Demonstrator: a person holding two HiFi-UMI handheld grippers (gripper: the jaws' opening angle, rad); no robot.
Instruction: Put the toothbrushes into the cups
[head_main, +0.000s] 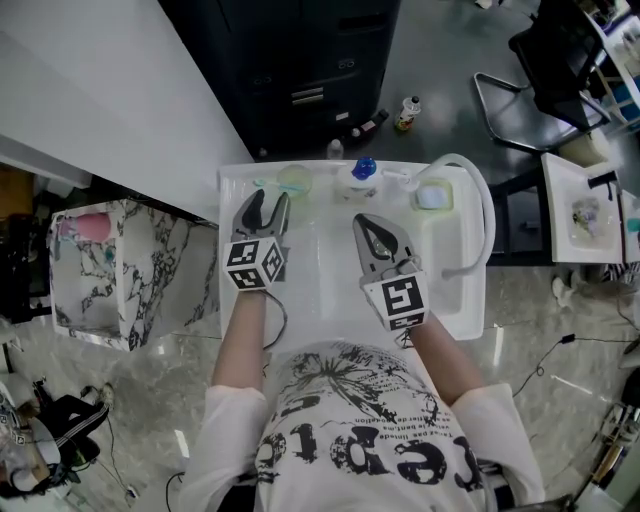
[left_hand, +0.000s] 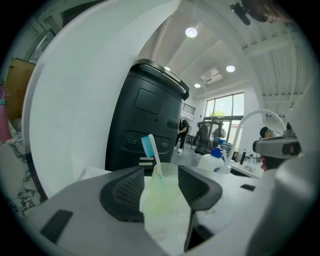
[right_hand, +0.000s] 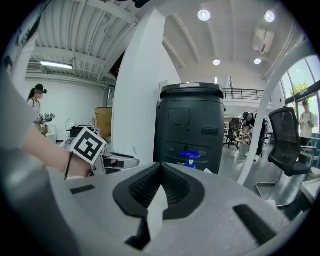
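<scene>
A pale green translucent cup (head_main: 295, 179) stands at the back of the white washstand (head_main: 235, 200). In the left gripper view the same cup (left_hand: 162, 192) holds a blue-headed toothbrush (left_hand: 150, 149), upright and leaning left. My left gripper (head_main: 268, 198) is open just in front of the cup, and its jaws (left_hand: 161, 170) flank the cup without pressing on it. My right gripper (head_main: 362, 220) hovers over the basin with its jaws (right_hand: 160, 166) shut and nothing between them. A second pale cup (head_main: 433, 196) sits at the back right by the tap.
A bottle with a blue cap (head_main: 363, 168) stands between the two cups. A white arched faucet (head_main: 478, 190) curves over the right side. A black cabinet (head_main: 300, 70) stands behind the washstand, a marbled stand (head_main: 150, 270) to its left.
</scene>
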